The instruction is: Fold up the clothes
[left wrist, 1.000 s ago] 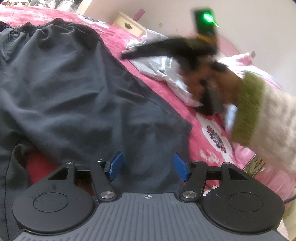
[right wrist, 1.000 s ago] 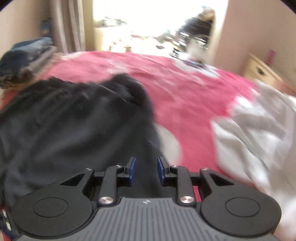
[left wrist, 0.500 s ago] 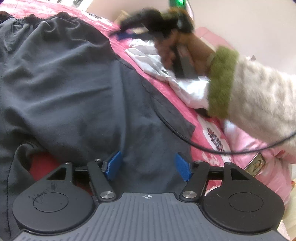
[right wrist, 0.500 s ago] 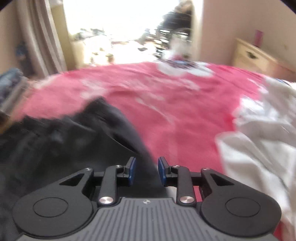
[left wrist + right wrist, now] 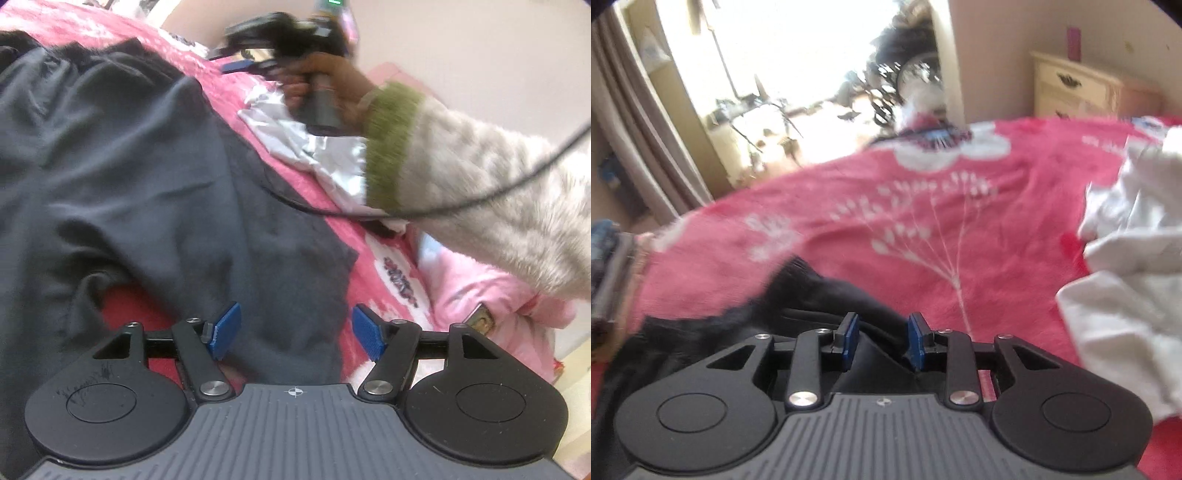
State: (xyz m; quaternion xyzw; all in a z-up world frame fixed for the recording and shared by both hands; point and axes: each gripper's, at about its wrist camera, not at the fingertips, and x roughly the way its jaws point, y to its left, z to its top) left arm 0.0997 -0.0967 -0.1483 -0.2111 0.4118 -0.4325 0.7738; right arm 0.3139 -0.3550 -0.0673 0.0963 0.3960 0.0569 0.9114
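Observation:
A dark grey garment (image 5: 129, 166) lies spread on the red flowered bedspread (image 5: 923, 221). My left gripper (image 5: 295, 328) hovers open over its near hem, and the blue pads touch nothing. In the left wrist view a hand in a fuzzy white sleeve with a green cuff (image 5: 391, 147) holds my right gripper (image 5: 236, 61) above the garment's far edge. In the right wrist view my right gripper (image 5: 882, 339) has its jaws opening. The garment's dark corner (image 5: 820, 295) lies under and between the pads, which do not press on it.
A crumpled white garment (image 5: 1126, 295) lies on the bed to the right, also seen in the left wrist view (image 5: 314, 147). A black cable (image 5: 406, 214) droops over it. Pink pillows (image 5: 498, 295) lie at the right, a cream nightstand (image 5: 1078, 88) stands beyond the bed, and folded clothes (image 5: 605, 266) are stacked at the far left.
The right hand has carried its gripper up and away toward the garment's far edge. Its view swung from the dark cloth to the open bedspread. Both pairs of pads stand slightly wider.

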